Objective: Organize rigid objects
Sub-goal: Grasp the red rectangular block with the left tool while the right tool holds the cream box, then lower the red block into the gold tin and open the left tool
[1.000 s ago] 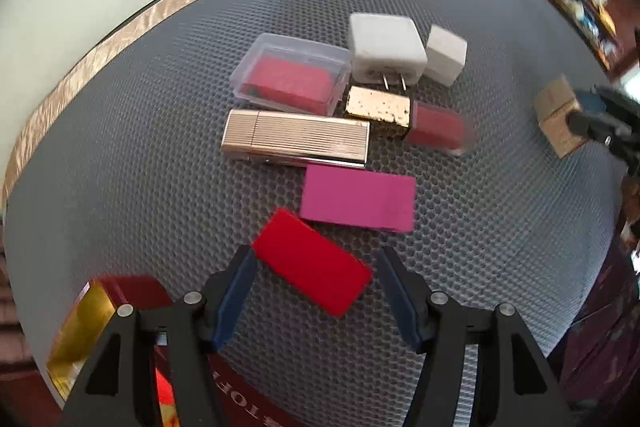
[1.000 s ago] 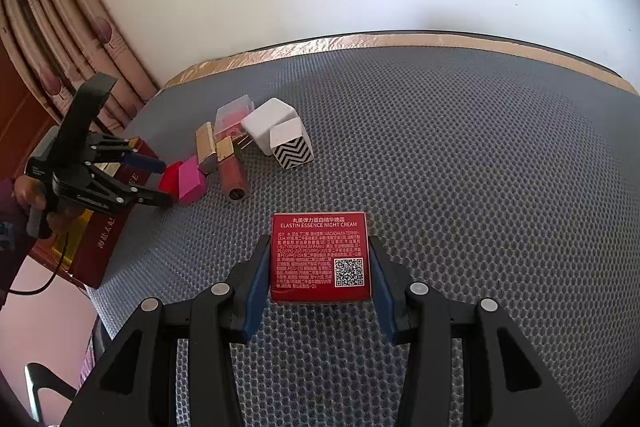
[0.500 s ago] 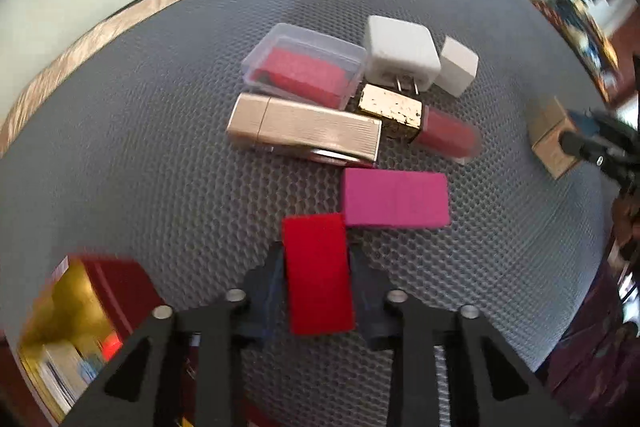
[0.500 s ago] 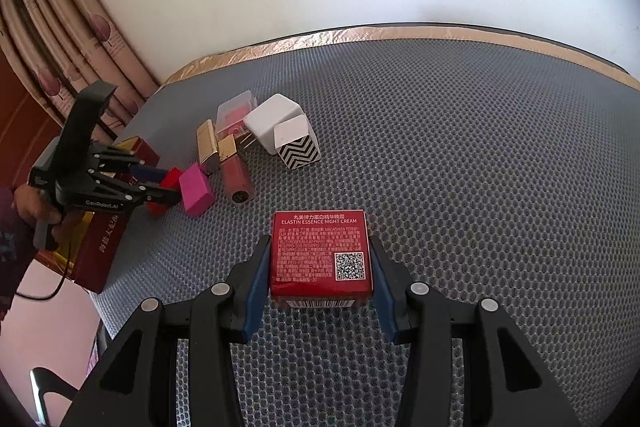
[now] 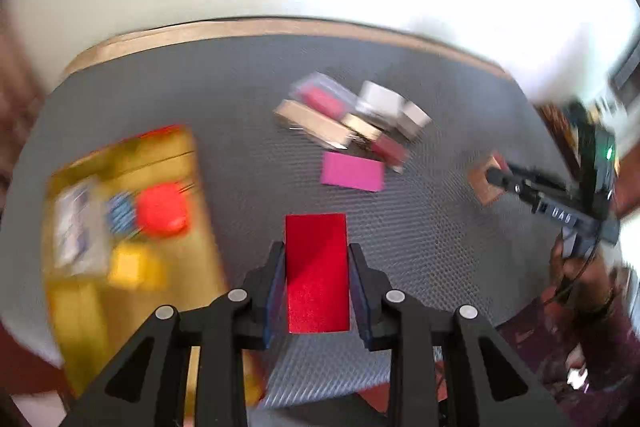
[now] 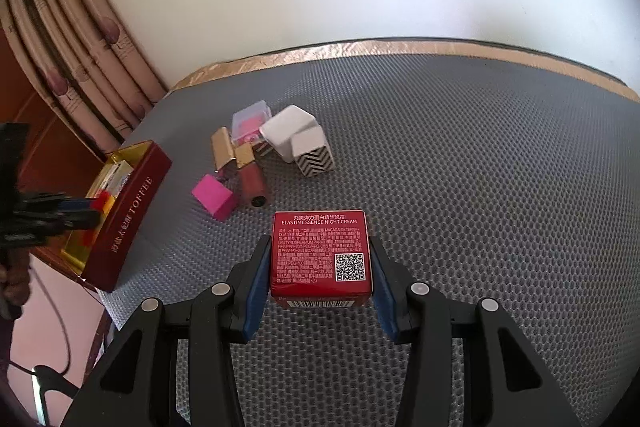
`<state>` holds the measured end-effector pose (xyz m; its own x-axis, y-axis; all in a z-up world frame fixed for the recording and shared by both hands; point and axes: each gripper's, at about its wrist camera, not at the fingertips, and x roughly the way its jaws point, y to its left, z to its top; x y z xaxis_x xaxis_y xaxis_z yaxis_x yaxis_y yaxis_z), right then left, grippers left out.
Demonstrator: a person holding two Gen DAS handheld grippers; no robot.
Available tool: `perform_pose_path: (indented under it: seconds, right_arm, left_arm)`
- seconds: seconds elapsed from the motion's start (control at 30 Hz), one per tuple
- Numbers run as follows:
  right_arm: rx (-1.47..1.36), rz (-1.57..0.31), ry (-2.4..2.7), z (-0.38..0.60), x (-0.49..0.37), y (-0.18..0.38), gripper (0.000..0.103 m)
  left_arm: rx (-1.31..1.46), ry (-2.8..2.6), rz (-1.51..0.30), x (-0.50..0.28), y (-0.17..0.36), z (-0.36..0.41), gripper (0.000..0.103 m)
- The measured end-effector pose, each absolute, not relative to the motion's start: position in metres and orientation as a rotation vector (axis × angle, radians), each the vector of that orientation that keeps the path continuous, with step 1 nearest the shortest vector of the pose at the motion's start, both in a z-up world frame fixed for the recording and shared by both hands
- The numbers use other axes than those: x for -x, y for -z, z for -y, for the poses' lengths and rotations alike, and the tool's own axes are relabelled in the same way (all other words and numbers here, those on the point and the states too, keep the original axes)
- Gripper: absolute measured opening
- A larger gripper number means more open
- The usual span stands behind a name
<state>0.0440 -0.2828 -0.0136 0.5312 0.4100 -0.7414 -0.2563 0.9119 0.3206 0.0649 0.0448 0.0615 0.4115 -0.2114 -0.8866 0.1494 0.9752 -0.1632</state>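
Note:
My left gripper (image 5: 316,259) is shut on a flat red block (image 5: 317,271) and holds it above the grey mat, beside the open gold-lined toffee tin (image 5: 120,227). In the right wrist view the left gripper (image 6: 80,215) hovers over that tin (image 6: 132,211). My right gripper (image 6: 320,259) is shut on a red night cream box (image 6: 320,255) over the mat. A pink block (image 6: 214,197), a lipstick (image 6: 252,183), a gold case (image 6: 222,149), a clear box (image 6: 250,119) and two white chargers (image 6: 288,129) lie clustered on the mat.
The tin holds a red round item (image 5: 162,209), a yellow piece (image 5: 132,265) and other small things. The mat's gold edge (image 6: 360,49) runs along the white wall. Curtains (image 6: 80,39) hang at the left. The left wrist view is motion-blurred.
My left gripper closed on the red block, lifted it off the mat and carried it left towards the tin. My right gripper kept its hold on the cream box, nearly still.

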Motion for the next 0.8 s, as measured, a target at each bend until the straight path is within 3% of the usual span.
perform_pose_path:
  seconds: [0.27, 0.5, 0.8]
  right_arm:
    - [-0.151, -0.914, -0.454, 0.255, -0.033, 0.002, 0.043]
    - [-0.111, -0.904, -0.47, 0.237, -0.024, -0.011, 0.043]
    - [-0.084, -0.898, -0.472, 0.227, -0.022, -0.019, 0.043]
  left_arm:
    - [0.142, -0.088, -1.148, -0.034, -0.052, -0.145, 0.03]
    - [0.075, -0.175, -1.18, -0.046, -0.012, -0.165, 0.03]
    - [0.073, -0.211, -1.179, -0.055, 0.002, -0.18, 0.03]
